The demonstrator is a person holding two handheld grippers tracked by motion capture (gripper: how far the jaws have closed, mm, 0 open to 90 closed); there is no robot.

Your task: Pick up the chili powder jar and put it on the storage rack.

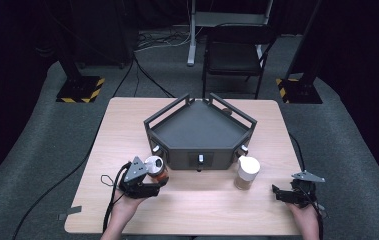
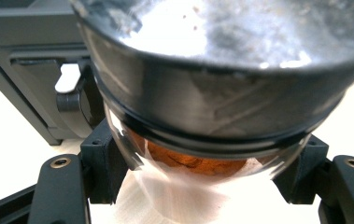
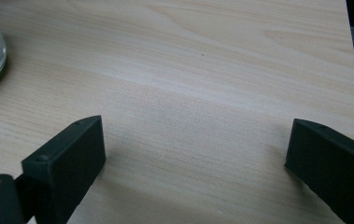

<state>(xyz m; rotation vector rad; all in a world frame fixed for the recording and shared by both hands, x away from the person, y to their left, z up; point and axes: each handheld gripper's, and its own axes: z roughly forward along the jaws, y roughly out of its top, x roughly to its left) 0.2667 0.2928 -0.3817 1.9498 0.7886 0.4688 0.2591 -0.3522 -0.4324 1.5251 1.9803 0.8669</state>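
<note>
1. Glass jar [image 1: 157, 169] with a silver lid and reddish-brown contents sits clamped in the left gripper [image 1: 158, 181], near the table's [image 1: 127, 125] front-left part, just before the dark tray [image 1: 199, 131].
2. Right gripper [image 1: 277, 192] rests by the front-right corner, jaws spread wide over bare wood.
3. White-lidded jar [image 1: 247, 172] stands between the two grippers, at the tray's right front.

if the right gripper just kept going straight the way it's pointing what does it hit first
Probably nothing soon. The right gripper, jaws open, points left across bare table. The white-lidded jar sits off to the side of that line, though depth is hard to judge.
</note>
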